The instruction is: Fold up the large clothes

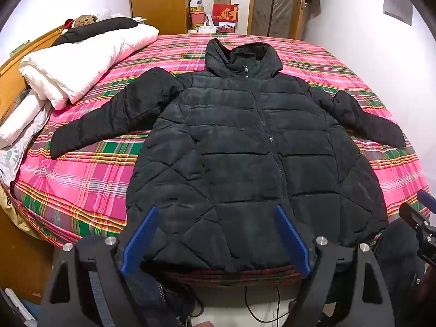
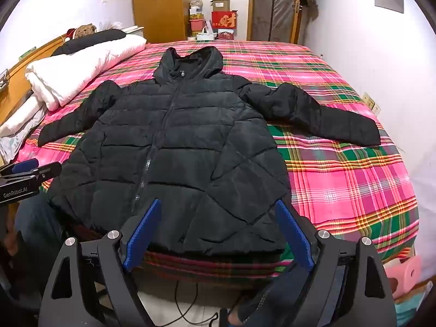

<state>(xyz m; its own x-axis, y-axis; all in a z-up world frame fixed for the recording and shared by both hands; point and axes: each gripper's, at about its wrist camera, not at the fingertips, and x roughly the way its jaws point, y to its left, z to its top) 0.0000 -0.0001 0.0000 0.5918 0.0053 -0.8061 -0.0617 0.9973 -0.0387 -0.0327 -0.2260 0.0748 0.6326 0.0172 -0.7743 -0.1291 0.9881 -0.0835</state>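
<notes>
two grippers hung over the near hem, left gripper [image 1: 215,241] and right gripper [image 2: 218,233], both jaws spread wide and holding nothing. between them, the black quilted jacket [image 1: 245,141] lay face up on the plaid bed [image 2: 340,179], zipped, hood away, sleeves spread. it looked light, puffy, soft and probably slippery; the left sleeve cuff [image 1: 58,143] seemed the likeliest first hold.
</notes>
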